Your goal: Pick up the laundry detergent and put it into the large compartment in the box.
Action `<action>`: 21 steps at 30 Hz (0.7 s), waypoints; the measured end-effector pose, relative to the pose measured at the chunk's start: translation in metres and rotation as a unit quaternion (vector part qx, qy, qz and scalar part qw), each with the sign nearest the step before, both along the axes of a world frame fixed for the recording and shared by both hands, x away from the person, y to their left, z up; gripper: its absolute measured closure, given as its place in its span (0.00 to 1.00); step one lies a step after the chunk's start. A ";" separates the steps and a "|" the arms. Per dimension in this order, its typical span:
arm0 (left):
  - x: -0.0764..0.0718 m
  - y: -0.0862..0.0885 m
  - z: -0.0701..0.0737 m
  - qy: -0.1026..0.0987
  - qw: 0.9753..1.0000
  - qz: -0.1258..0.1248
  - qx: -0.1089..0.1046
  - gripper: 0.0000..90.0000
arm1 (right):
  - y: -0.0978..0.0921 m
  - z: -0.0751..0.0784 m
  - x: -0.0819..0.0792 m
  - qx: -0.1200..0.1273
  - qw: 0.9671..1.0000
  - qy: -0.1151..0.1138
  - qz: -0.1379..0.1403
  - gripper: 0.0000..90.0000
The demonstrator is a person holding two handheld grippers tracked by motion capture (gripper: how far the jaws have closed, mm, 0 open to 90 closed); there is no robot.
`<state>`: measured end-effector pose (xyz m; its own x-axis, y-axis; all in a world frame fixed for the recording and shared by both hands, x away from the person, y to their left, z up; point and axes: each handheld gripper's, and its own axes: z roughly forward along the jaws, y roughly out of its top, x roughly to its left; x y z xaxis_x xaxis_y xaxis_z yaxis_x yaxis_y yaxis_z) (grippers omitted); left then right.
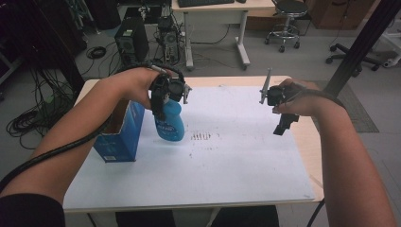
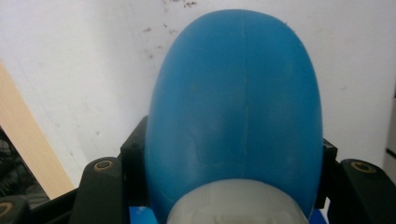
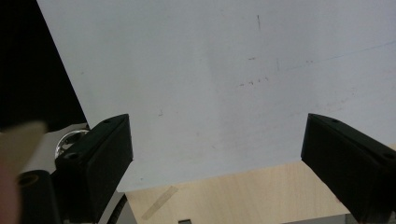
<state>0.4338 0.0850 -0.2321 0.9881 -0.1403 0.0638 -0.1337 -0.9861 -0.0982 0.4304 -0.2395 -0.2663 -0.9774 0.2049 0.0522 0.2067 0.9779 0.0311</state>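
Blue plastic bottle (image 1: 169, 122) hangs clamped in the left tongs (image 1: 161, 105) just above the white counter (image 1: 227, 161) beside a blue carton (image 1: 120, 132), apparently for carrying, while the right tongs (image 1: 283, 124) hover wide open, empty.

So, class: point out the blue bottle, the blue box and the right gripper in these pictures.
blue bottle (image 2: 233, 102): left gripper view, on its rounded body.
blue box (image 1: 120, 135): high view, on its front side.
right gripper (image 3: 215, 154): right gripper view, midway between its two black jaws, which stand wide apart.
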 end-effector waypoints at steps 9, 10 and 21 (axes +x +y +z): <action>-0.007 0.009 0.022 0.024 0.995 0.096 0.018 0.42 | 0.006 0.002 0.000 -0.003 1.000 -0.001 0.010 0.10; -0.007 0.010 0.025 0.027 0.993 0.111 0.022 0.43 | 0.007 0.003 0.000 -0.005 1.000 -0.001 0.010 0.10; -0.014 0.013 0.050 0.022 0.977 0.212 0.009 0.43 | 0.014 0.003 -0.001 -0.004 1.000 -0.003 0.021 0.10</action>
<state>0.4201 0.0980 -0.1818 0.9591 0.2822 0.0222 0.2827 -0.9516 -0.1202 0.4290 -0.2258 -0.2629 -0.9854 0.1640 0.0459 0.1653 0.9859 0.0250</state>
